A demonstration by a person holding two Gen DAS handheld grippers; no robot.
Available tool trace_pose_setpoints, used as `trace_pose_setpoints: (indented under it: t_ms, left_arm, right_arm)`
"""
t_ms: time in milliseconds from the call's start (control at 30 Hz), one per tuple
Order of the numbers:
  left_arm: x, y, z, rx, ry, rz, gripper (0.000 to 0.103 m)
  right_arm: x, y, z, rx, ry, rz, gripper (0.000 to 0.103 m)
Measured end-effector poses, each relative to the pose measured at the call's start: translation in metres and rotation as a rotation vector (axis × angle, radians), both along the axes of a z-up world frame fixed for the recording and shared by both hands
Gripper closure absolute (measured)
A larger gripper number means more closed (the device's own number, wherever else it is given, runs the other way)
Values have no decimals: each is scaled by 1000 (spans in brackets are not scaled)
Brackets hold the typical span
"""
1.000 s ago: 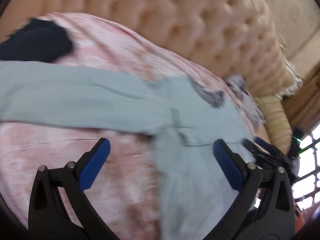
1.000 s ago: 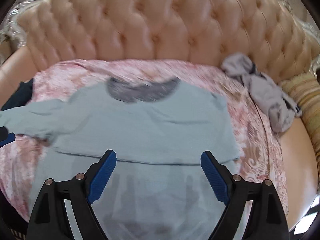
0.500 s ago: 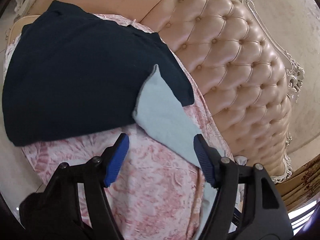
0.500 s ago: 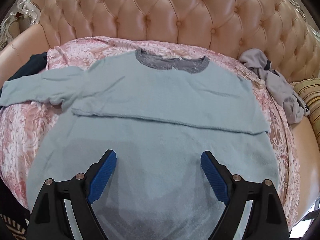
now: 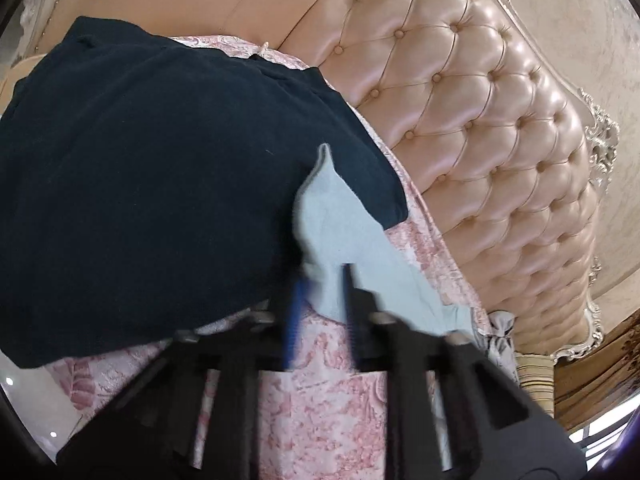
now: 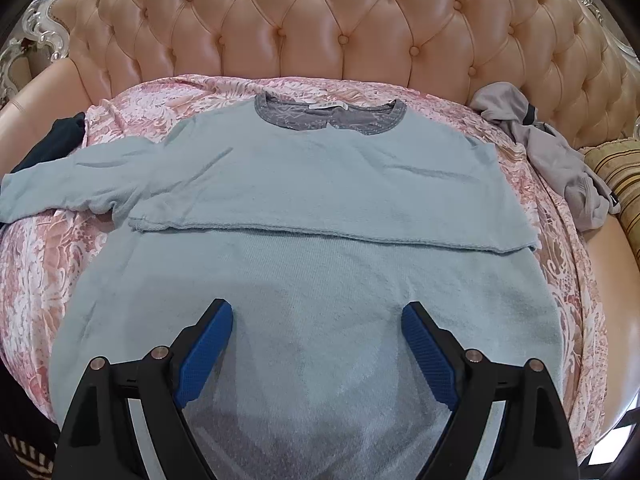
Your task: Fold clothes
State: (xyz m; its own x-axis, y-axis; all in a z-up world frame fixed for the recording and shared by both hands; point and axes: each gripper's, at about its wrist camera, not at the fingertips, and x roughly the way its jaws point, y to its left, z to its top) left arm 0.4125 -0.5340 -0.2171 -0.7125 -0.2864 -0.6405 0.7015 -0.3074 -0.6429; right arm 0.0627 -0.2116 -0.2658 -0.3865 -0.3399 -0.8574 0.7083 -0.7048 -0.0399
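Light-blue sweater [image 6: 320,216] spread flat on the pink bedspread [image 6: 36,264], collar at 12 o'clock near the tufted headboard [image 6: 320,20]. Its unfolded sleeve [image 5: 340,232] runs out toward 9 o'clock, cuff overlapping the dark garment [image 5: 152,184]. Left gripper [image 5: 322,300] — jaws narrowed on that sleeve, blurred — is the nearer tool; the sleeve's long axis points back toward 3 o'clock, the likely fold direction. Right gripper [image 6: 318,340] hovers wide — above the hem.
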Motion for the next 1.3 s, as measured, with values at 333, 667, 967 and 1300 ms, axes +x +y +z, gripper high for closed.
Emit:
trace_pose_setpoints:
  t_ms: [333,667,967,1300]
  left_arm:
    - [-69,60,89,-313,-14,-249,97]
    - [-225,142,115,-292,50,-588,97]
    - [-320,247,72,-207,-3,-815,97]
    - [-307,274,19,-70,-33,-945,1]
  right_arm:
    - [-1,2,3,-9,0,2,15]
    - [-1,17,18,-90,10,-11,15]
    - [-27,79,43,-214,6,-189,15]
    - [-77,126,40,-607,-337,-340,15]
